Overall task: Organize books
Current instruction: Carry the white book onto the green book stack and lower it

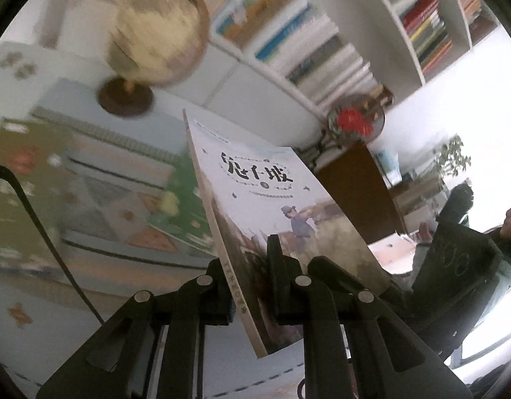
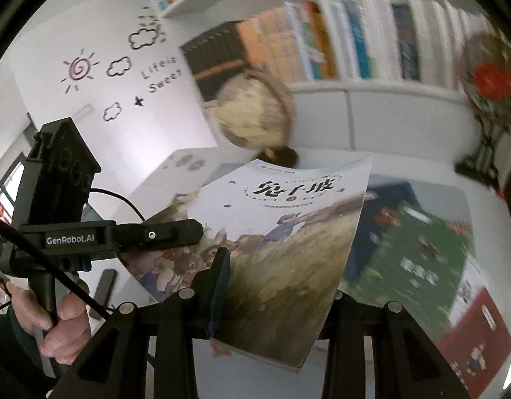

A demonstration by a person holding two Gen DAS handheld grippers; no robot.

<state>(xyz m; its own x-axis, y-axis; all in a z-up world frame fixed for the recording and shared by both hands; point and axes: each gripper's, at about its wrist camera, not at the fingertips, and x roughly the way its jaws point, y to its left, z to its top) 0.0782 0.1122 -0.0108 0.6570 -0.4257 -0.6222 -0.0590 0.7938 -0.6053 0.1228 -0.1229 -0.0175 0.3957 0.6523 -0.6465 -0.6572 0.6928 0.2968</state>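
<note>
Left gripper (image 1: 252,286) and right gripper (image 2: 275,286) both pinch one thin book (image 2: 288,232) mid-frame; uneven pull could bend it, or it clips the globe (image 2: 255,113) above

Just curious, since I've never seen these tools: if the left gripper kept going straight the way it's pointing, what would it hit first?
Apart from the book clamped in the left gripper, probably the table near the globe, then the bookshelf behind. Blur makes depth uncertain.

Two close wrist fisheyes angled down over the table, both sharing book (image 1: 272,206) (image 2: 282,242), globe (image 1: 159,36) (image 2: 252,116), shelves (image 1: 325,20) (image 2: 321,86).
</note>
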